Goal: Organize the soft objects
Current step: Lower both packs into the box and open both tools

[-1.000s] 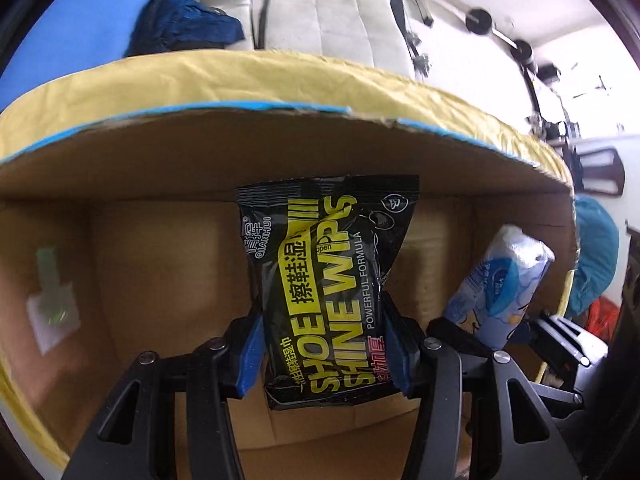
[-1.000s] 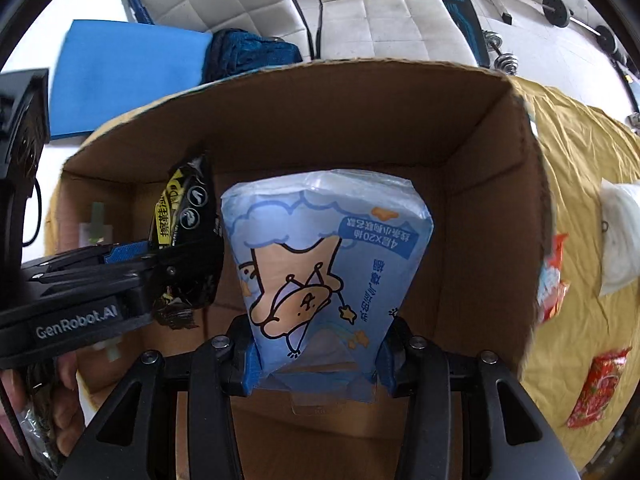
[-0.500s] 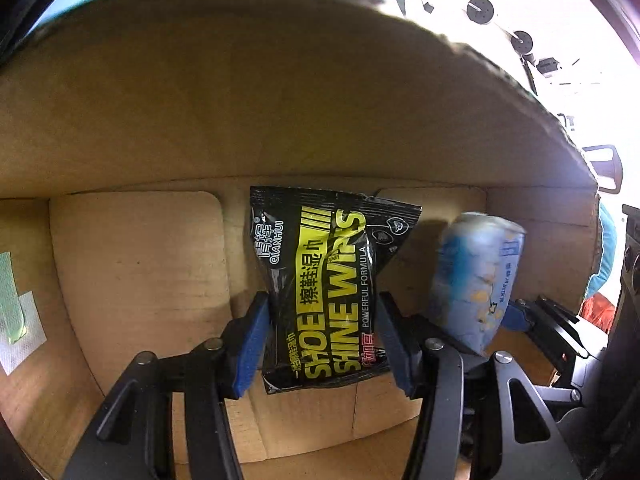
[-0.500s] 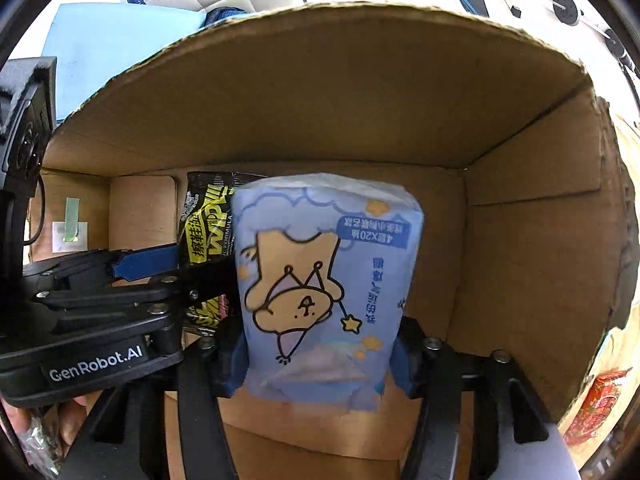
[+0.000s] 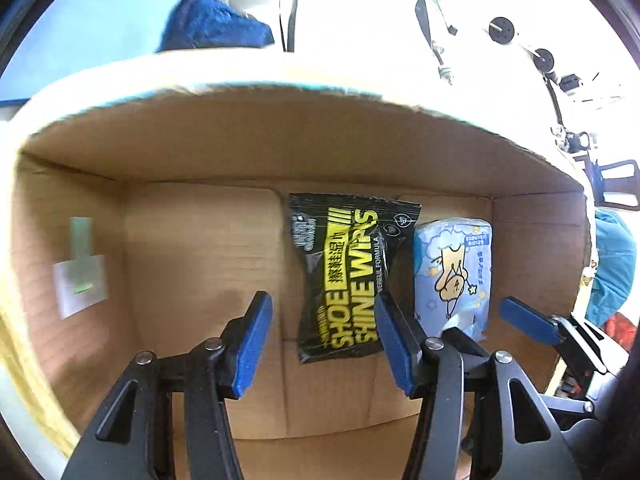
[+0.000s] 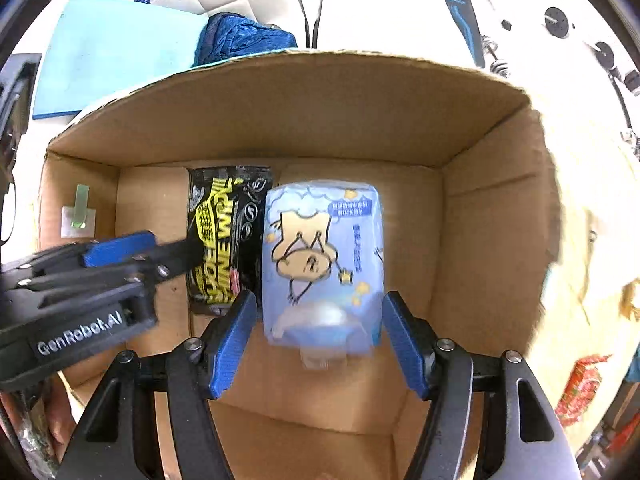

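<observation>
A black and yellow shoe wipes pack [image 5: 348, 276] lies on the floor of the cardboard box [image 5: 192, 248]. A light blue tissue pack [image 5: 454, 276] with a cartoon print lies right beside it on the right. My left gripper [image 5: 324, 344] is open above the wipes pack, its fingers apart from it. In the right wrist view my right gripper [image 6: 318, 336] is open around the near end of the tissue pack [image 6: 320, 256], its pads clear of it. The wipes pack [image 6: 224, 236] and the left gripper's fingers [image 6: 120, 250] show at left there.
The box walls [image 6: 492, 240] rise on all sides. A white label with green tape [image 5: 80, 280] sticks to the left wall. The box stands on a yellow cloth [image 6: 592, 208] with red snack packets [image 6: 580, 384] at right. A blue mat [image 6: 108, 52] and dark blue cloth lie beyond.
Both grippers have opened and let go of their packs, which now lie side by side on the box floor. Both grippers have pulled back and up a little.
</observation>
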The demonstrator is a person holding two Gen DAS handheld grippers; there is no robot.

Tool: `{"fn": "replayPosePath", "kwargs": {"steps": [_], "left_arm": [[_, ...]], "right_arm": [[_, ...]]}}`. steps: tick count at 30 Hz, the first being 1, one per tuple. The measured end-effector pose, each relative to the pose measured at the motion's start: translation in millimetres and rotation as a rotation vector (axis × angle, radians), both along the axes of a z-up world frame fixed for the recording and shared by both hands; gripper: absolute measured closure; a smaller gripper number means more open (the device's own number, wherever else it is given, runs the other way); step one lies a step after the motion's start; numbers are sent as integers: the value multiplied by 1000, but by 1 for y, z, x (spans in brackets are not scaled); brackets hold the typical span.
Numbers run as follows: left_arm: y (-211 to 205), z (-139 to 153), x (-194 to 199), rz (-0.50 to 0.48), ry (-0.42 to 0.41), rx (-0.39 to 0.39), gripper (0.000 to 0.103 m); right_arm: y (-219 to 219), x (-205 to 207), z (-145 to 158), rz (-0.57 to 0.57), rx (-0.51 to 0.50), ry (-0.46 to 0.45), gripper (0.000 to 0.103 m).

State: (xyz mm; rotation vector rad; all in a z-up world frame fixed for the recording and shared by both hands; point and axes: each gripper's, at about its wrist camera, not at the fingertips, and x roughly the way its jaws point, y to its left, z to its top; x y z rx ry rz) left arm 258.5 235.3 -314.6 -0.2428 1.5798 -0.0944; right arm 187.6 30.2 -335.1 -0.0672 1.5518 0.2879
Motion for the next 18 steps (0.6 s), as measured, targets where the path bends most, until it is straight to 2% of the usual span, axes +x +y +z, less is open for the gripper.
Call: {"fn": "replayPosePath", "kwargs": {"steps": [1, 2, 5, 9, 11, 13, 15, 18], "left_arm": [[-1, 4, -3, 0, -13, 10, 52], [-1, 11, -7, 1, -26, 18, 52], [-1, 31, -20, 6, -69, 47, 52], [8, 47, -40, 10, -130, 100, 35], [8, 59, -51, 13, -172, 133, 32], [16, 62, -52, 15, -198, 160, 14], [19, 71, -60, 20, -223, 177, 9], [22, 83, -74, 22, -249, 178, 8]], "right_arm": [[1, -6, 3, 2, -19, -15, 25], [0, -10, 8, 6, -37, -35, 21], [1, -20, 18, 7, -57, -60, 21], [0, -32, 34, 3, -67, -84, 21], [-1, -40, 42, -1, -55, -96, 12], [-5, -48, 51, -14, -48, -111, 5], [-10, -58, 60, -22, -39, -127, 3], [-17, -72, 72, -38, -38, -150, 2]]}}
